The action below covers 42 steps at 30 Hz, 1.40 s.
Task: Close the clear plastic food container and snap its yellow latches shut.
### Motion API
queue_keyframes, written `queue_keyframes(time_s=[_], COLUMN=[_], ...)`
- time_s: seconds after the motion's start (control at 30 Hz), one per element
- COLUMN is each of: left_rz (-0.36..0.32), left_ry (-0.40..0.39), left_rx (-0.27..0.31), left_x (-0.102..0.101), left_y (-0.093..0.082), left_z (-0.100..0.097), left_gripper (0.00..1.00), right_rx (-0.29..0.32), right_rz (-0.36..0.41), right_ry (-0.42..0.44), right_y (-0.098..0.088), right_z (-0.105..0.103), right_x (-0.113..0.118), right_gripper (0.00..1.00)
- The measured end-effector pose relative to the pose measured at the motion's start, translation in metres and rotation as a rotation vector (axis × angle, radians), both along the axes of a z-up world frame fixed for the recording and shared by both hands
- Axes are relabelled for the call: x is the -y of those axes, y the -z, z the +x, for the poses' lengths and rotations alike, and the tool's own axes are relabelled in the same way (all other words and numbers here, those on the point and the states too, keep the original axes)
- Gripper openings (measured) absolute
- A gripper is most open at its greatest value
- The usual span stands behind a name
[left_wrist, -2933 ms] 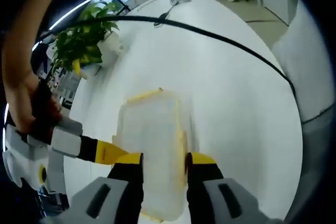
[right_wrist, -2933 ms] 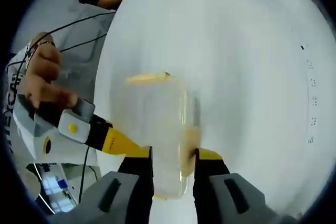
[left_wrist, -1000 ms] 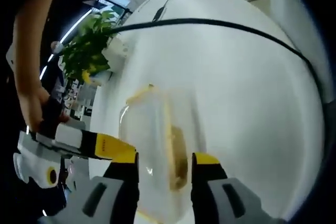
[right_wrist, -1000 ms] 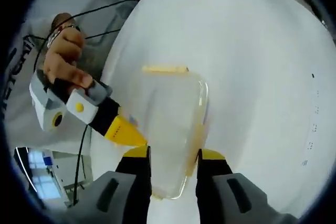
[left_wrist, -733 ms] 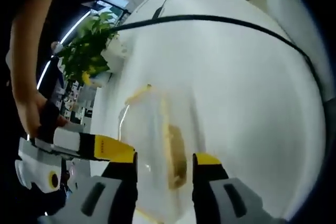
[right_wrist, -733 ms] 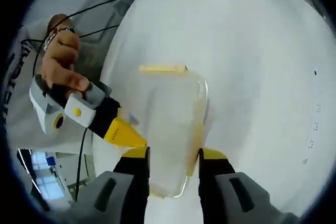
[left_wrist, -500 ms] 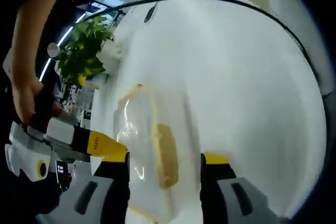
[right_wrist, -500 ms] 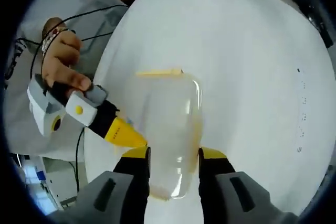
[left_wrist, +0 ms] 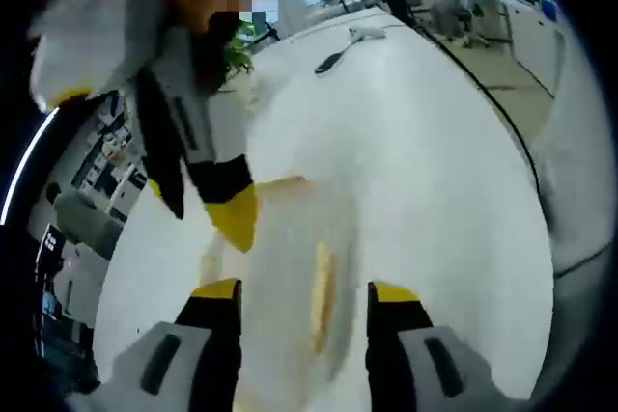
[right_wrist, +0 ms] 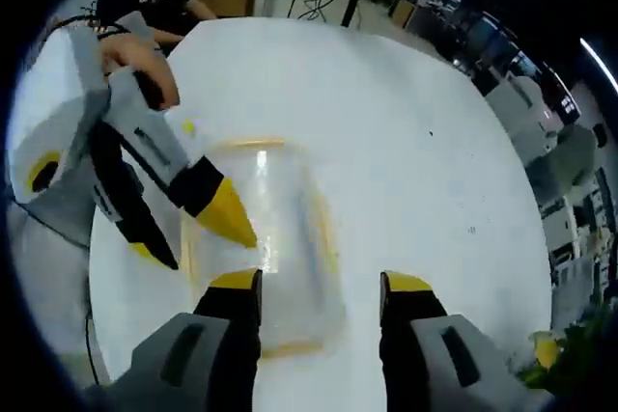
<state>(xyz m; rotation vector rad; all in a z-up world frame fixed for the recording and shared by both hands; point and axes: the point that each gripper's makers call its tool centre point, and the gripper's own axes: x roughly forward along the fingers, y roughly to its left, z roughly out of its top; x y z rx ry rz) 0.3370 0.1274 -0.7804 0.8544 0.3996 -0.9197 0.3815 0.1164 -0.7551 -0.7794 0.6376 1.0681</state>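
Container (right_wrist: 266, 248) sits on the white counter (right_wrist: 406, 142), lid on, between both sets of tongs. Left tongs (left_wrist: 304, 301) and right tongs (right_wrist: 319, 287) both spread wide, holding nothing. Side latch (left_wrist: 321, 298) looks unsnapped; motion blur, can't confirm. Risk: the light box skids or tips if one yellow tip presses a latch off-centre with nothing bracing the opposite side.

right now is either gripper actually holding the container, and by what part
Neither is holding it. The left gripper and right gripper both have their jaws spread wider than the clear plastic food container, which lies on the white table between them, ungripped.
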Motion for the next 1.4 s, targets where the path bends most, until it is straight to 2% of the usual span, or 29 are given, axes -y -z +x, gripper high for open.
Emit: queue_keyframes(time_s=[0.03,0.1,0.13,0.2,0.23,0.27,0.33,0.4,0.43,0.47,0.5,0.57,0.63,0.7,0.8,0.9,0.97,1.0,1.07,1.13,1.17,1.23,1.3,1.4], left_rz=[0.014,-0.045,-0.117,-0.256,-0.340,-0.391,-0.414,-0.372,-0.439,-0.411,-0.410,-0.423,-0.403,-0.330,-0.319,-0.323,-0.300,-0.284,-0.268,-0.253,-0.235,-0.240,-0.246,-0.224], left_ry=[-0.032,-0.082,-0.102,-0.167,-0.187,-0.209,-0.267,-0.318,-0.359,-0.397,-0.426,-0.416,-0.424,-0.421,-0.449,-0.434,-0.410,-0.396,-0.389,-0.357,-0.378,-0.354,-0.356,-0.345], left_rx=[0.005,-0.021,-0.048,-0.165,-0.191,-0.198,-0.197,-0.178,-0.195,-0.212,-0.217,-0.217,-0.210,-0.215,-0.224,-0.235,-0.256,-0.261,-0.270,-0.296,-0.310,-0.298,-0.329,-0.323], left_x=[-0.005,-0.009,-0.007,-0.011,-0.014,-0.018,-0.036,-0.057,-0.058,-0.067,-0.072,-0.073,-0.075,-0.079,-0.076,-0.073,-0.070,-0.069,-0.068,-0.065,-0.068,-0.069,-0.072,-0.082], left_y=[0.000,-0.004,-0.009,-0.017,-0.025,-0.029,-0.028,-0.022,-0.022,-0.017,-0.015,-0.012,-0.007,0.006,0.016,0.018,0.022,0.025,0.028,0.031,0.036,0.036,0.036,0.036], left_z=[0.004,0.007,0.007,0.003,0.003,0.005,0.011,0.016,0.019,0.019,0.020,0.018,0.017,0.017,0.023,0.023,0.021,0.022,0.022,0.018,0.018,0.022,0.021,0.021], left_gripper=[0.42,0.45,0.49,0.50,0.51,0.52,0.56,0.61,0.68,0.74,0.77,0.81,0.81,0.83,0.89,0.84,0.81,0.80,0.77,0.67,0.65,0.63,0.61,0.59], right_rx=[-0.010,-0.051,-0.080,-0.080,-0.085,-0.092,-0.098,-0.107,-0.120,-0.133,-0.148,-0.206,-0.198,-0.174,-0.164,-0.166,-0.197,-0.190,-0.175,-0.141,-0.141,-0.158,-0.139,-0.129], right_rz=[0.040,0.107,0.122,0.152,0.158,0.164,0.206,0.231,0.234,0.231,0.227,0.186,0.168,0.147,0.155,0.192,0.217,0.223,0.213,0.210,0.208,0.206,0.198,0.178], right_ry=[0.031,0.098,0.099,0.134,0.132,0.146,0.206,0.234,0.241,0.244,0.248,0.242,0.239,0.233,0.241,0.255,0.235,0.248,0.254,0.264,0.282,0.296,0.301,0.298], right_y=[-0.001,0.001,0.003,0.006,0.008,0.010,0.012,0.016,0.021,0.025,0.030,0.044,0.051,0.056,0.061,0.063,0.066,0.068,0.071,0.071,0.071,0.073,0.074,0.074], right_z=[-0.003,-0.012,-0.019,-0.026,-0.031,-0.033,-0.035,-0.036,-0.038,-0.040,-0.042,-0.053,-0.053,-0.053,-0.050,-0.049,-0.055,-0.053,-0.051,-0.047,-0.046,-0.048,-0.047,-0.046], right_x=[0.003,0.014,0.017,0.027,0.032,0.035,0.041,0.044,0.045,0.045,0.045,0.045,0.043,0.041,0.037,0.031,0.023,0.022,0.022,0.024,0.026,0.026,0.023,0.017], right_gripper=[0.45,0.47,0.48,0.47,0.48,0.49,0.52,0.57,0.59,0.60,0.60,0.61,0.64,0.66,0.66,0.65,0.64,0.64,0.63,0.58,0.55,0.51,0.50,0.45])
